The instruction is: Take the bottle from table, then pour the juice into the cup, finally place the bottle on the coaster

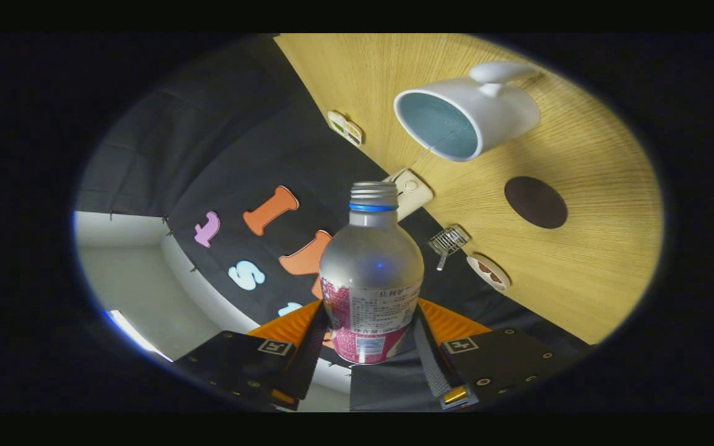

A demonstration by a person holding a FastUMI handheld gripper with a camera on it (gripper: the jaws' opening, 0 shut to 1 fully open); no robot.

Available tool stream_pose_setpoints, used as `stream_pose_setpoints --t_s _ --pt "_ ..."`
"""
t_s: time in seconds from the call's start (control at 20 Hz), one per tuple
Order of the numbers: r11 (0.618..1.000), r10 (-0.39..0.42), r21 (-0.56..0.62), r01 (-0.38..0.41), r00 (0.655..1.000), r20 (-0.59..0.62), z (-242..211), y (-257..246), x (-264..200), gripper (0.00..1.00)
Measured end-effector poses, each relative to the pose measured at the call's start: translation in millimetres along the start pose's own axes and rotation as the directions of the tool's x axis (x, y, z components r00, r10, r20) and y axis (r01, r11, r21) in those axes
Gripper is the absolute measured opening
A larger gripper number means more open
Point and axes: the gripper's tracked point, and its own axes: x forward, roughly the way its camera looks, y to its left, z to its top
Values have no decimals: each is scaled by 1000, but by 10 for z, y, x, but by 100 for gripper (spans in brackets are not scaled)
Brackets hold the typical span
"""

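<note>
Tongs clamped on the frosted metal bottle with a red-and-white label, both fingers pressing its lower body, neck pointing straight ahead. View rolled hard, so pouring likely under way or near. White ceramic cup with a blue inside well beyond the tongs, off to the right of the bottle's mouth on the pale wooden surface.

Risks, as judgement: mouth not lined up over the cup, so juice onto the wood; low grip on smooth metal, so possible slip while tipped.

Count: one bottle, one cup, one round dark brown coaster beside the cup, four small unclear items along the surface's edge.
</note>
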Motion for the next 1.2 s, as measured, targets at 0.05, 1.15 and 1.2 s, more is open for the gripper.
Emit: stream_pose_setpoints --t_s 0.05,1.15,1.2 --pt "1000 2 6 -2 1000 2 6 8 -5 73" --pt "874 -122 -467 133 991 53 120 -323 -50 73" --pt "842 -126 -522 137 990 57 111 -356 -51 72"
